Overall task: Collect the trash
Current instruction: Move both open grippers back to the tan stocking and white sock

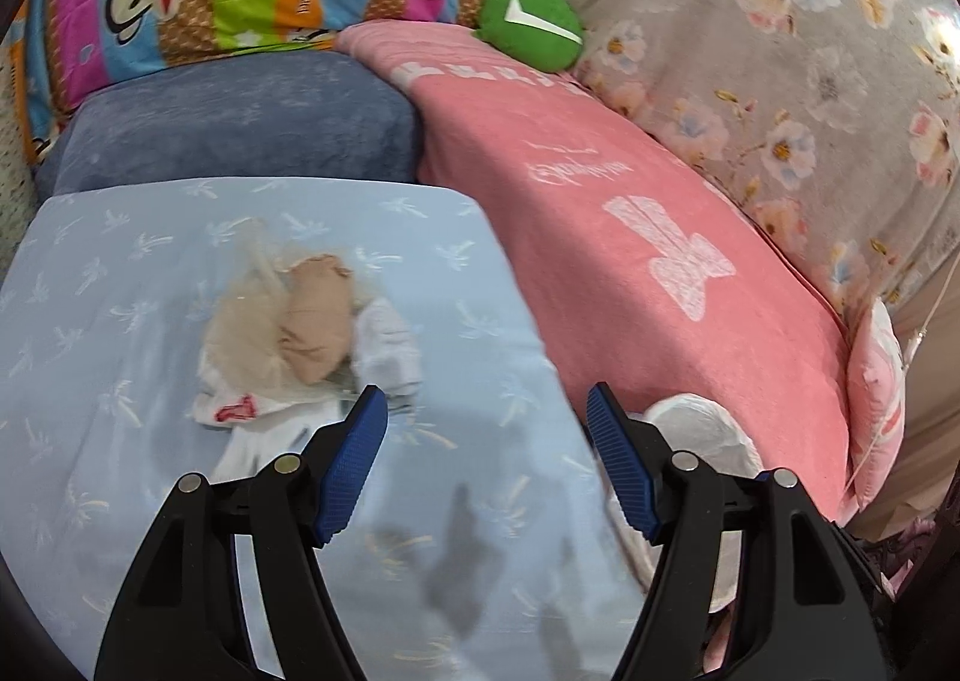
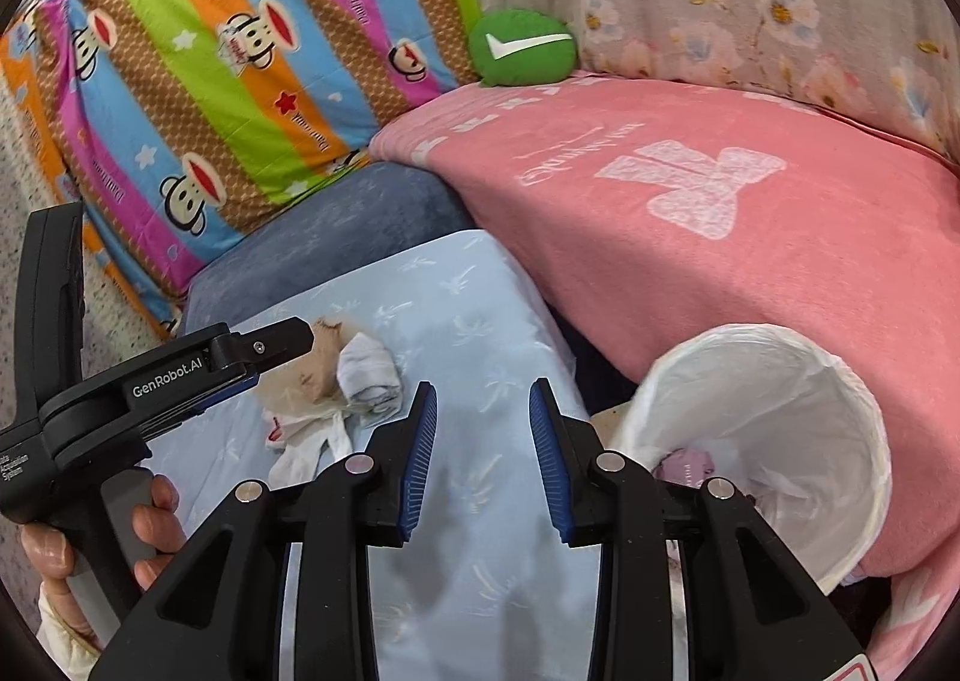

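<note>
On bed, light-blue sheet [image 1: 150, 273] is the landmark; everything placed rel. to it.

Left of sheet centre: trash pile [image 1: 300, 333], i.e. tan crumpled wad, clear plastic film, white/grey tissue wads and a white wrapper w/ red print, all bunched touching each other. Prob. lumped so one grab takes several bits, but that's a guess.

Left gripper [image 1: 486, 423] hangs over the sheet, jaws wide apart, nothing between them; left blue pad tip sits just at the pile's near-right edge, not around it. In the right wrist view the same tool reaches in from the left w/ its tip right by the tan wad. Looks like an approach w/ jaws pre-spread for the pile; needs to shift left to centre on it.

Right gripper [image 2: 483, 441] over sheet middle, jaws also apart and empty, pile just left of its left pad.

Right of sheet, off its edge and against the pink blanket [image 2: 780, 261]: bin [image 2: 852, 381] w/ white liner, mouth tilted toward the cams, some pinkish + white scraps already inside. Kept near the pile so carry is short. Bin is beside right gripper, not held.

Behind sheet: blue cushion [image 1: 240, 123], striped monkey-print pillow [image 2: 240, 81], green round plush [image 2: 522, 48], not trash.
</note>
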{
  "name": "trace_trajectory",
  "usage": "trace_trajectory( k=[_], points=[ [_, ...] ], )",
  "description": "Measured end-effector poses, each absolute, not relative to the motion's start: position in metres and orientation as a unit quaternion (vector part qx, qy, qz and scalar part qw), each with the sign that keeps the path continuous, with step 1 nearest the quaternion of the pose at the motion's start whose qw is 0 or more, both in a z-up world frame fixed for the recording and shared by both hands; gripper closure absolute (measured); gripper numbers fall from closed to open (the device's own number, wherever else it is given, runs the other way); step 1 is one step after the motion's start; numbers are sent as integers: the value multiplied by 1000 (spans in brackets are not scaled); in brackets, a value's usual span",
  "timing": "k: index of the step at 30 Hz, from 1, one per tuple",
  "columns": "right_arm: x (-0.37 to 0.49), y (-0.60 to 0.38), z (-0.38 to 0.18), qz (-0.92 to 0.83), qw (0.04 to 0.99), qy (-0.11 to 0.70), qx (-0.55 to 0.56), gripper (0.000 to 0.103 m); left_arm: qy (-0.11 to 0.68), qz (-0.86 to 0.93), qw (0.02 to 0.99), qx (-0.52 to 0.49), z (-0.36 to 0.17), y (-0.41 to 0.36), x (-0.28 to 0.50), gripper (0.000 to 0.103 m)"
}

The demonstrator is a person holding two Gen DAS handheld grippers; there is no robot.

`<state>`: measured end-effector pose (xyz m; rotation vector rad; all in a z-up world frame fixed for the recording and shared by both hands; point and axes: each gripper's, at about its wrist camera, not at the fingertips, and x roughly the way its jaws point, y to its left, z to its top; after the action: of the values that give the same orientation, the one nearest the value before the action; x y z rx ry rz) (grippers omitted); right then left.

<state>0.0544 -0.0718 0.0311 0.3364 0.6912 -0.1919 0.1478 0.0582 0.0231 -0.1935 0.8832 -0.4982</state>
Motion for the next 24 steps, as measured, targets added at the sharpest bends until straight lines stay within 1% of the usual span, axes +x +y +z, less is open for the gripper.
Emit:
trace_trajectory(
  k=[9,16,21,24],
  points=[
    [97,-34,10,-67,918,364,143,71,430,-209,871,-109,9,103,173,37],
    [131,-17,-9,-55,913,382,135,71,444,-216,863,-105,-3,100,203,38],
    [161,-10,-22,-49,907,395,135,71,464,-218,852,-102,-20,91,226,42],
    [180,-5,-33,-43,904,404,133,71,480,-219,843,-101,-33,87,240,46]
  ],
)
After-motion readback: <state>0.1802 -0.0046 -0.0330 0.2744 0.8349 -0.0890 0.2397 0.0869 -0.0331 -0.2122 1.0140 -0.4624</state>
